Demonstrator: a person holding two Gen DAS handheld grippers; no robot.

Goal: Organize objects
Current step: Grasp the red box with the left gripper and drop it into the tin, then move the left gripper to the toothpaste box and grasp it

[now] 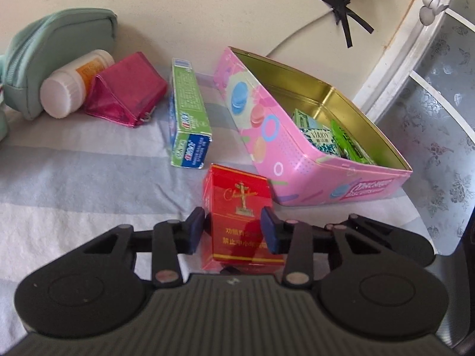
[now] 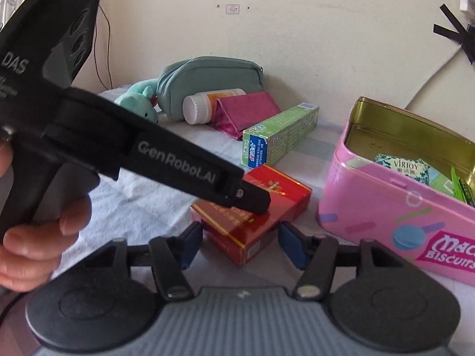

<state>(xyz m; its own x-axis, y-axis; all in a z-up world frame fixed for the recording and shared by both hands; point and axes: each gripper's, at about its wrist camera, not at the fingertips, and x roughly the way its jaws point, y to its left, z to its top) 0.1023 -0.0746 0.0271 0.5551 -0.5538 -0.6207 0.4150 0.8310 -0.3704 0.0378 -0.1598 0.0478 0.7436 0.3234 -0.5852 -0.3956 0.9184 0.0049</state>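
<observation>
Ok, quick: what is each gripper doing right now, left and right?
Left gripper: shut on the red box.
Right gripper: open, its pads either side of the same red box, not pressing it.

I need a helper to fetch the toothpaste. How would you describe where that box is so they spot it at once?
Start at the open pink biscuit tin on the striped cloth. Just beside its long wall, on the side toward the shiny magenta pouch, lies the toothpaste box, flat on the cloth. It is the only long, narrow carton there, green with a blue end.
</observation>
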